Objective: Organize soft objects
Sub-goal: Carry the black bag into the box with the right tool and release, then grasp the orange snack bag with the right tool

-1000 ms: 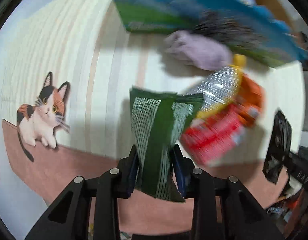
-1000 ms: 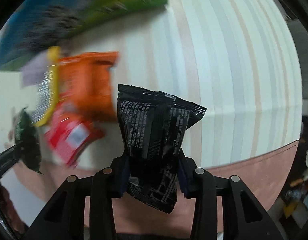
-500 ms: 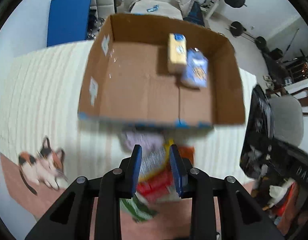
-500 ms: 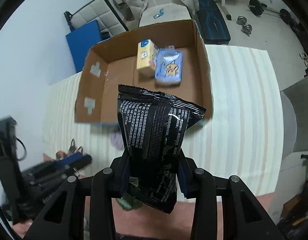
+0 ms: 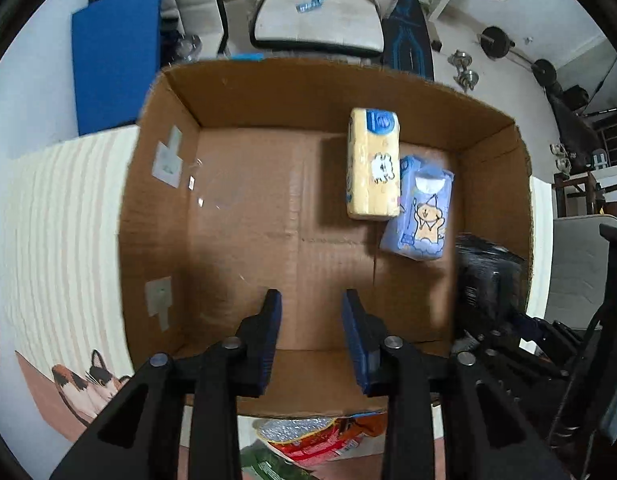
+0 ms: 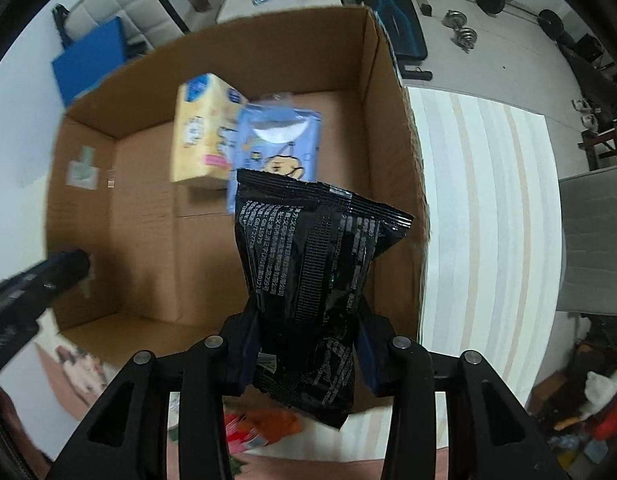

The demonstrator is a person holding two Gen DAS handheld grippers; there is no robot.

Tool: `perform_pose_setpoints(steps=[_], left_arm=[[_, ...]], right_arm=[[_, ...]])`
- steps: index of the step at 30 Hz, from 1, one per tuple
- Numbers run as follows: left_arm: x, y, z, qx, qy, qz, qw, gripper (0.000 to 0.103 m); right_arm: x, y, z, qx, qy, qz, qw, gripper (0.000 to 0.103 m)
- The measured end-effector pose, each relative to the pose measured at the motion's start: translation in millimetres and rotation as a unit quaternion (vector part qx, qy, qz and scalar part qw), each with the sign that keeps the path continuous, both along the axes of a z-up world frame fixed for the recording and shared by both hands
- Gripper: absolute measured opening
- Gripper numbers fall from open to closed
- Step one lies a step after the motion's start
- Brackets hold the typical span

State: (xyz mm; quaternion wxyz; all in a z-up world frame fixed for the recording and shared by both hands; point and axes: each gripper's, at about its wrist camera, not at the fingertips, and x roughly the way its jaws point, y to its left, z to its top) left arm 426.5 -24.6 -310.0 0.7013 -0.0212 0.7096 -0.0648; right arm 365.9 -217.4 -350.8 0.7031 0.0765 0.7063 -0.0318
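My left gripper (image 5: 310, 312) hangs over the open cardboard box (image 5: 156, 208). Its jaws are opening and nothing is between them. A yellow tissue pack (image 5: 374, 164) and a blue tissue pack (image 5: 422, 216) lie at the box's far right. My right gripper (image 6: 308, 320) is shut on a black snack packet (image 6: 308, 248), held above the box's right side near the blue pack (image 6: 276, 140); its jaws are opening, with the packet still between the pads. In the left wrist view the black packet (image 5: 488, 276) shows at the right. A green packet (image 5: 264, 466) lies on the table below the box.
Red, silver and orange snack packets (image 5: 308, 438) lie just in front of the box's near wall. A striped cloth (image 6: 488, 200) with a cat picture (image 5: 88, 380) covers the table. Chairs, a blue mat and weights stand on the floor beyond.
Both grippers moved from the snack pile to above the box. The green packet left the left gripper, which is now empty. The black packet stays in the right gripper.
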Motion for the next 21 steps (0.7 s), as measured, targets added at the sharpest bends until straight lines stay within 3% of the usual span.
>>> perform_pose_setpoints(steps=[1, 3, 5, 7, 11, 17, 21], left_arm=[[1.1, -0.4, -3.3, -0.006, 0.008, -0.001, 0.9999, 0.031], [1.0, 0.2, -5.4, -0.006, 0.012, 0.001, 0.9999, 0.036], [-1.6, 1.5, -2.8, -0.011, 0.006, 0.002, 0.9999, 0.062], [-6.2, 4.0, 1.2, -0.014, 0.003, 0.007, 0.9999, 0.081], [-19.1, 8.8, 14.2, -0.019, -0.016, 0.012, 0.9996, 0.097], [-52.5, 26.7, 39.3, -0.026, -0.046, 0.018, 0.9984, 0.101], [-107.2, 52.7, 41.8, -0.019, -0.039, 0.038, 0.9984, 0.101]], right_arm=[[0.3, -0.4, -1.0, -0.001, 0.000, 0.000, 1.000, 0.051], [6.9, 2.0, -2.0, 0.005, -0.007, -0.006, 1.000, 0.073], [4.7, 0.7, 3.8, 0.009, -0.012, -0.008, 1.000, 0.078], [2.6, -0.2, 10.9, 0.011, -0.018, -0.009, 1.000, 0.078], [-9.3, 3.0, 32.3, 0.028, -0.036, -0.001, 0.999, 0.100], [-52.3, 20.9, 71.3, 0.043, -0.083, 0.026, 0.995, 0.103], [-97.6, 34.0, 82.5, 0.066, -0.093, 0.040, 0.993, 0.103]])
